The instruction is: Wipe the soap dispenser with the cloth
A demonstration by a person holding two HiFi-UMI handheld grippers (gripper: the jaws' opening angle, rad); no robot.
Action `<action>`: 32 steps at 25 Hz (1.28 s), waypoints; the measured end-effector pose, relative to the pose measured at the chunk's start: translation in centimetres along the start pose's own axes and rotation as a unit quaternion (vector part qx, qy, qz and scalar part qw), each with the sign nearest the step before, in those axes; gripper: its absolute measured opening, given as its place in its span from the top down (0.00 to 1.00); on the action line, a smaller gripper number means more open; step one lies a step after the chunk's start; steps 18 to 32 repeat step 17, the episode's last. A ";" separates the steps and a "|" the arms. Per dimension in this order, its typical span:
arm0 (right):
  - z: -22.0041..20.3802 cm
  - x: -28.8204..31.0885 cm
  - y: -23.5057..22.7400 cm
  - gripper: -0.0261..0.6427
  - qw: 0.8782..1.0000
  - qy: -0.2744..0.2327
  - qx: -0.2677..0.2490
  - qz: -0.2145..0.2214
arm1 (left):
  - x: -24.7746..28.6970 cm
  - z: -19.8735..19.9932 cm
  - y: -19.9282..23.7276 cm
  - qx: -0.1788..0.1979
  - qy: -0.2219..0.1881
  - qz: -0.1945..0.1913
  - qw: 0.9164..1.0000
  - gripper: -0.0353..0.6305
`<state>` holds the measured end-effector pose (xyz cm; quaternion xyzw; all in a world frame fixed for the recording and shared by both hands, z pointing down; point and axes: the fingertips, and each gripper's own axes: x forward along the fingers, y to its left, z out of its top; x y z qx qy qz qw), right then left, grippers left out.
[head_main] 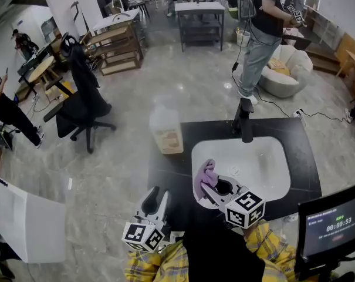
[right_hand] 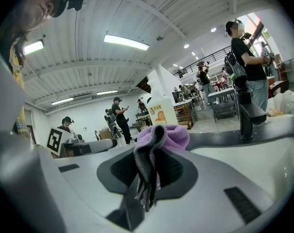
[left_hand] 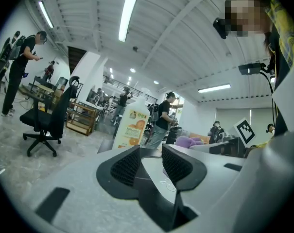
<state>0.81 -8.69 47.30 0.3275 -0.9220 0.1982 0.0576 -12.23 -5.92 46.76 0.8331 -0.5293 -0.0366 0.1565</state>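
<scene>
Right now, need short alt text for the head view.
The right tool grips a purple cloth over the left of a white sink set in a black counter. The left tool is open and empty at the near edge; the soap bottle stands untouched at the counter's far left corner.

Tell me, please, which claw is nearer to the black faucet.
Right. The right claw, shut on the purple cloth, hangs over the sink's near left rim, facing the faucet. The left claw, open and empty, sits farther left, by the counter's near edge, outside the sink.
</scene>
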 end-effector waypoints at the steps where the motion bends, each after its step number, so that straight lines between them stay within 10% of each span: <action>1: 0.0 0.0 0.0 0.84 1.000 0.001 0.000 0.001 | 0.1 0.0 0.0 -0.001 0.000 0.000 1.000 0.75; 32: 1.2 1.9 -0.2 0.84 1.000 0.008 -0.003 0.007 | 1.5 1.0 0.9 0.003 0.004 -0.009 1.000 0.75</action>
